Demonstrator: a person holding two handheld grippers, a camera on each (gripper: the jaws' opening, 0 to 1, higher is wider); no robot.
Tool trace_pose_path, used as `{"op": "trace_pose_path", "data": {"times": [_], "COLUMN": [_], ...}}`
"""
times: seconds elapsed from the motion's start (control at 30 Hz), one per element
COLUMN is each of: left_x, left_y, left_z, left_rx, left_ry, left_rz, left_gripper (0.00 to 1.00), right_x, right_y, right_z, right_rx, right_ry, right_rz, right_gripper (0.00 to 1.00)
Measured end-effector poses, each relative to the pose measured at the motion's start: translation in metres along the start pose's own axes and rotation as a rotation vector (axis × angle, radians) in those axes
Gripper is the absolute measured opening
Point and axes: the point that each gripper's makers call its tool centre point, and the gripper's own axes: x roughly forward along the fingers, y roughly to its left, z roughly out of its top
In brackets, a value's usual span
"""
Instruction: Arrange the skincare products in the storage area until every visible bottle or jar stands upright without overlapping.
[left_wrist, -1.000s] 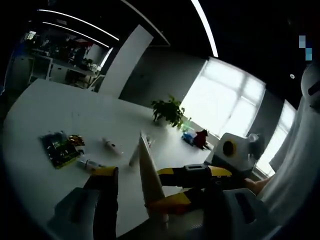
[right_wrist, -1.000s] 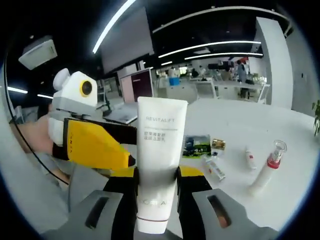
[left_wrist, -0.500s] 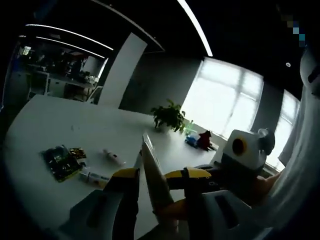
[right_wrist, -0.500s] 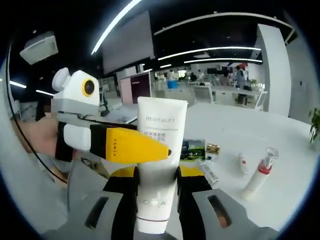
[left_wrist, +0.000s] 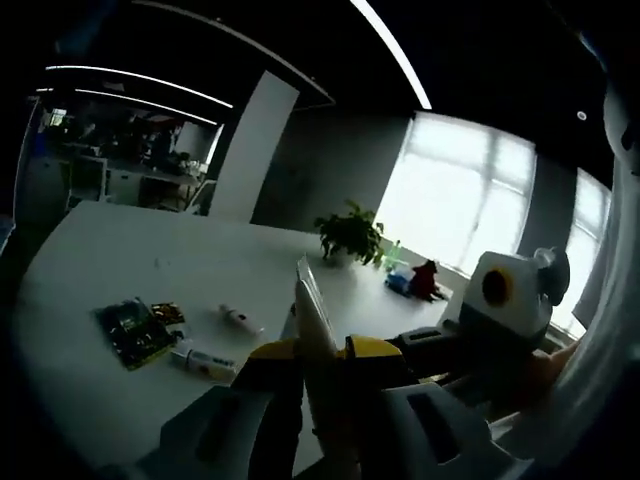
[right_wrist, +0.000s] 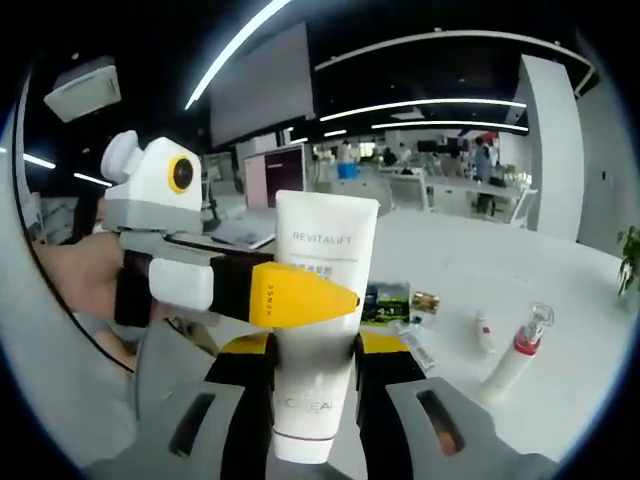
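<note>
Holding a white tube (right_wrist: 316, 340) upright, our right gripper (right_wrist: 315, 385) clamps it; our left gripper (left_wrist: 322, 385) brackets its crimped edge, contact unclear, above the white table (left_wrist: 120, 250).

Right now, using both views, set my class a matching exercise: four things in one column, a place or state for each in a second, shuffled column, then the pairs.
1. white tube
2. pump bottle
3. green packet
4. potted plant

A. lying flat on the table
B. near the window
C. clamped in the right gripper
D. standing on the table

Pairs: 1-C, 2-D, 3-A, 4-B
</note>
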Motion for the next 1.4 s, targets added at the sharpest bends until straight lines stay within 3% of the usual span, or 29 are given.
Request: {"op": "trace_pose_path", "data": {"times": [0.07,0.17,0.33,0.43,0.5,0.57,0.6,0.7,0.77,0.83,1.23,1.3,1.4], "left_x": [0.002,0.003,-0.005,-0.015,-0.023,-0.030,-0.034,-0.040,-0.040,-0.036,-0.029,-0.026,-0.025], "left_y": [0.002,0.002,-0.004,-0.015,-0.031,-0.044,-0.056,-0.071,-0.079,-0.077,-0.077,-0.082,-0.081], "left_z": [0.002,0.005,0.008,0.014,0.021,0.025,0.026,0.026,0.024,0.024,0.024,0.034,0.036], "left_rx": [-0.025,-0.001,0.079,0.051,0.040,0.066,0.095,0.169,0.251,0.295,0.303,0.263,0.375], "left_ry": [0.004,0.018,0.048,0.039,0.023,0.034,0.052,0.104,0.139,0.160,0.155,0.126,0.157], "left_rz": [-0.002,-0.025,-0.099,-0.196,-0.302,-0.378,-0.446,-0.521,-0.551,-0.528,-0.519,-0.539,-0.537], "left_gripper": [0.09,0.08,0.07,0.07,0.07,0.07,0.07,0.07,0.07,0.07,0.10,0.13,0.11], "right_x": [0.000,0.001,0.000,-0.003,-0.008,-0.015,-0.018,-0.025,-0.026,-0.029,-0.031,-0.030,-0.033], "right_y": [-0.002,-0.002,0.006,0.016,0.025,0.035,0.039,0.051,0.053,0.058,0.051,0.048,0.042], "right_z": [0.002,0.005,0.014,0.016,0.022,0.032,0.033,0.039,0.039,0.039,0.038,0.035,0.034], "right_rx": [0.004,0.031,0.136,0.088,0.042,0.025,0.004,-0.017,-0.060,-0.091,-0.182,-0.232,-0.223], "right_ry": [-0.008,-0.028,-0.085,-0.072,-0.082,-0.116,-0.115,-0.103,-0.107,-0.114,-0.106,-0.094,-0.090], "right_rz": [0.003,0.030,0.197,0.353,0.455,0.555,0.596,0.696,0.713,0.739,0.687,0.666,0.657], "right_gripper": [0.31,0.31,0.30,0.29,0.30,0.30,0.29,0.31,0.32,0.21,0.16,0.16,0.15]}}
